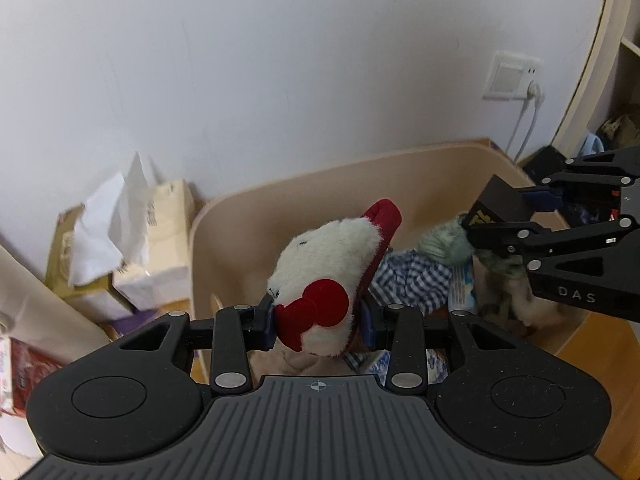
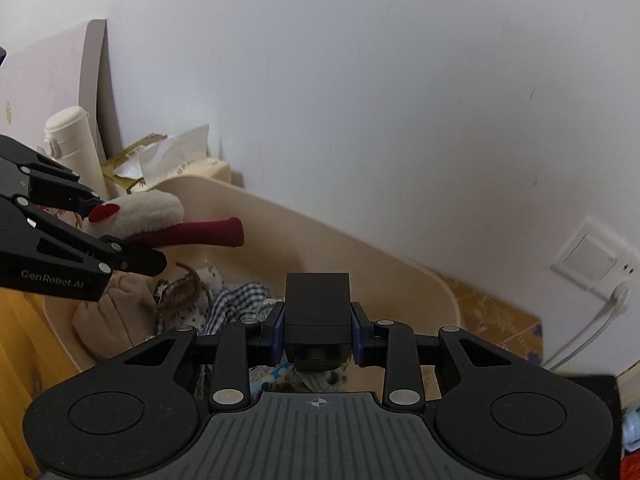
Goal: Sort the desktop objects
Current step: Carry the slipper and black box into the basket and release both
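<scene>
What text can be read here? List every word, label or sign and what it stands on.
"DAS" on the right hand-held gripper, on its black body, left wrist view.
"GenRobot.AI" on the left hand-held gripper, on its black body, right wrist view.
Yellow lettering on the black box held by the right hand-held gripper: partly hidden, unreadable.
Print on the tissue pack: too blurred to read.

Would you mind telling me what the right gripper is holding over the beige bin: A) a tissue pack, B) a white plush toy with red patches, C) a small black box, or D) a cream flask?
C: in the right wrist view the right gripper has its blue pads pressed against both sides of a small black box, above the beige bin.
</scene>
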